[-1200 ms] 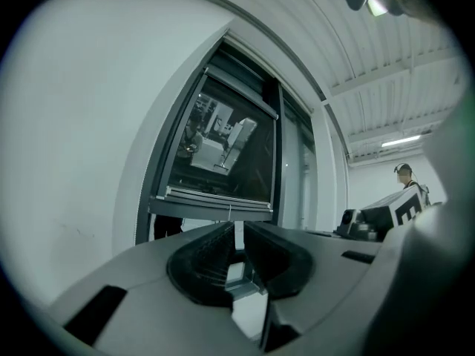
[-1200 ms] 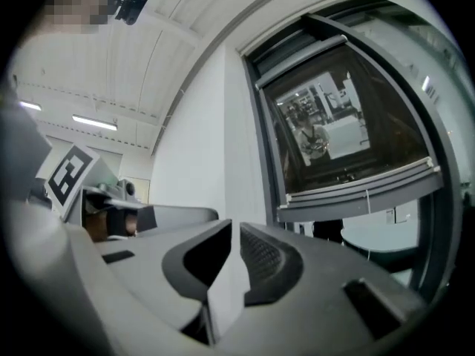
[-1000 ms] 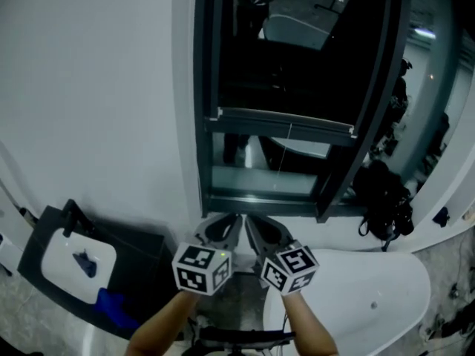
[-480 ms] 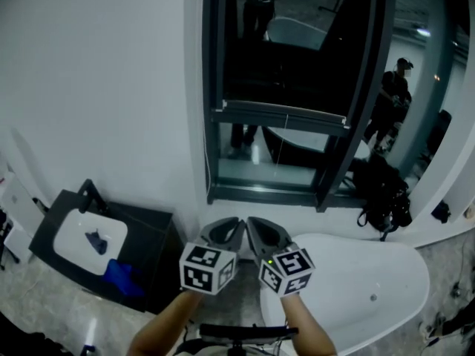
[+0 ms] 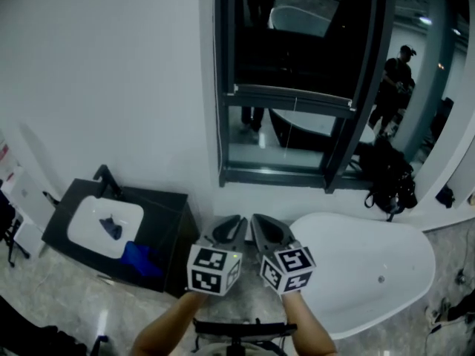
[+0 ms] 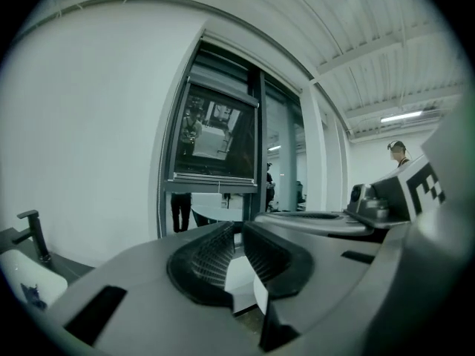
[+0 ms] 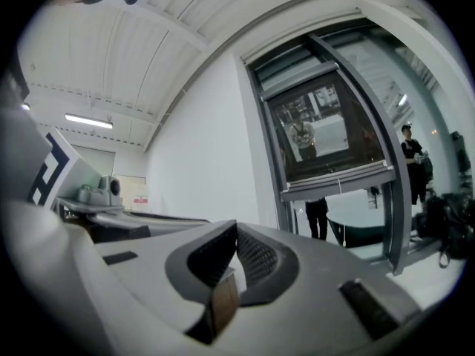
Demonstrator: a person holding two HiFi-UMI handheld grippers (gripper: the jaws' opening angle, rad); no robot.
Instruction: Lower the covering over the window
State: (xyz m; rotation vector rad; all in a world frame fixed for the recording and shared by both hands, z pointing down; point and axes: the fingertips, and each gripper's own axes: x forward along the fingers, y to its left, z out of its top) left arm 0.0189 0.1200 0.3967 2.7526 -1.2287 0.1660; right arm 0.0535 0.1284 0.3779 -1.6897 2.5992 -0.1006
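Note:
A dark blind (image 5: 297,43) hangs partway down the grey-framed window (image 5: 274,175). Its bottom rail (image 5: 293,99) sits about two thirds of the way down the pane, with a thin pull cord (image 5: 292,128) dangling below. Both grippers are held side by side low in the head view, well short of the window. My left gripper (image 5: 236,222) has a narrow gap between its ribbed pads and nothing in it (image 6: 239,228). My right gripper (image 5: 258,221) is shut on nothing, pads meeting at the tips (image 7: 237,232). The blind (image 7: 326,132) appears ahead in both gripper views.
A white bathtub (image 5: 371,273) stands on the floor at right below the window. A black vanity (image 5: 167,213) with a white sink (image 5: 104,225) and a blue cloth (image 5: 141,258) stands at left. A black bag (image 5: 390,180) and a standing person (image 5: 393,80) are right of the window.
The head view has drawn back and swung, so more of the floor, vanity and bathtub shows. Both grippers stay side by side low in view. The blind's rail keeps its height.

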